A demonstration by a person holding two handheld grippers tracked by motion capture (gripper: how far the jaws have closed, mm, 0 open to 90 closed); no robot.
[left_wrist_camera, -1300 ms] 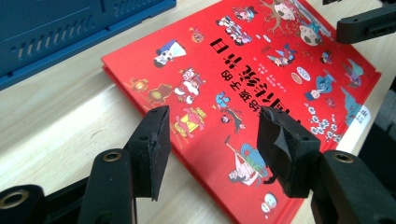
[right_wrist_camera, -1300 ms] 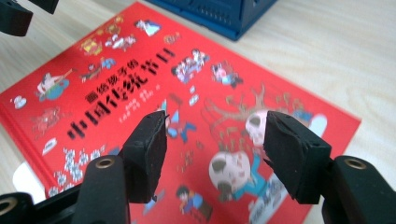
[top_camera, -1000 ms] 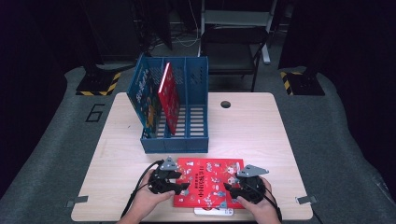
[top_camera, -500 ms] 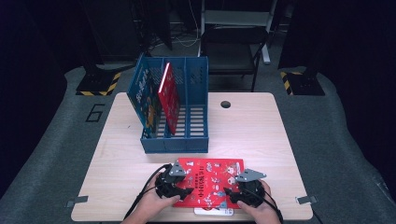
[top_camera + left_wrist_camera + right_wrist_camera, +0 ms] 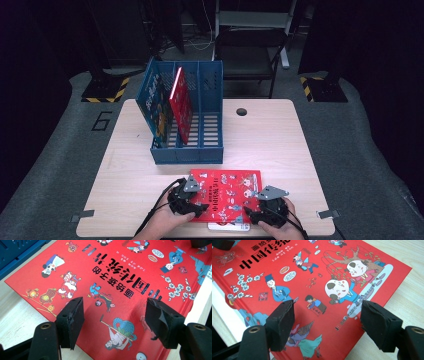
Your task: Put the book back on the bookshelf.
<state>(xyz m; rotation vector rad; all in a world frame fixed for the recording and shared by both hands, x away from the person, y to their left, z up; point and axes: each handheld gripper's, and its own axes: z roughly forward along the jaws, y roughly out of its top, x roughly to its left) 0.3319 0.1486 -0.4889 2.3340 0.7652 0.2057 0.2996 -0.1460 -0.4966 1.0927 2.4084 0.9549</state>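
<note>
The red picture book lies flat at the near edge of the tabletop, just in front of the blue file rack, with something white peeking out under its near side, hard to tell what. Left tool sits at the book's left corner, right tool at its right; both sets of jaws have just been opening and stand apart over the cover, gripping nothing.
</note>
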